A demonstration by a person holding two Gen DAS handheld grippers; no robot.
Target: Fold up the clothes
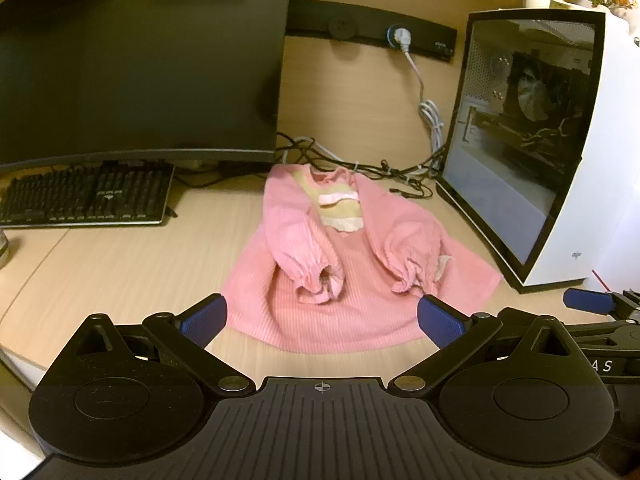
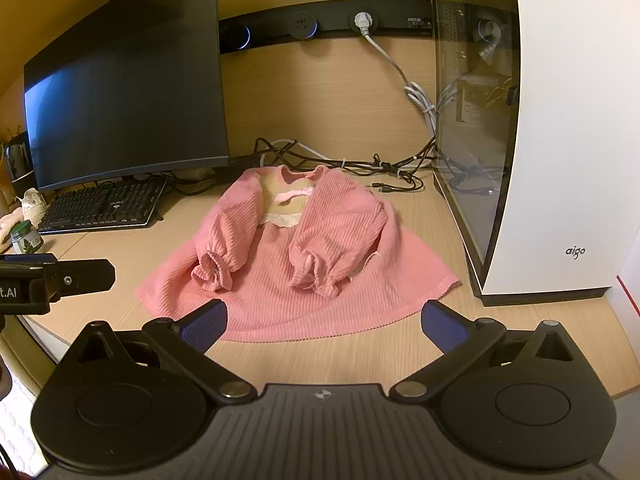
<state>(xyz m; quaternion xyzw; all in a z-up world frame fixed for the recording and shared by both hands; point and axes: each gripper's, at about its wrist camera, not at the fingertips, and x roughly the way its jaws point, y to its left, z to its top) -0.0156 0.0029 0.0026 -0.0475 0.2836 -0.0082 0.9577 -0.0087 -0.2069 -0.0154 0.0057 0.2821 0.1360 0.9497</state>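
Pink ribbed dress (image 2: pixel 304 280) flat on worktop (image 2: pixel 360 360), both sleeves folded in. Left gripper (image 1: pixel 322 320) and right gripper (image 2: pixel 324 320): jaws apart, empty, near hem. Pinch both hem corners evenly, then fold toward collar.

Warm, even indoor light, seen through strong fisheye distortion.

Straight edges are bowed toward the frame borders. Soft reflections are carried by the glass computer case (image 1: pixel 516 128). The monitor (image 1: pixel 140 60) is blurred in the left view.

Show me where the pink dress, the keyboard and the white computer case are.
pink dress (image 2: pixel 280 304): right wrist view, skirt part near the hem.
keyboard (image 1: pixel 86 196): left wrist view, middle keys.
white computer case (image 2: pixel 568 140): right wrist view, white front panel.
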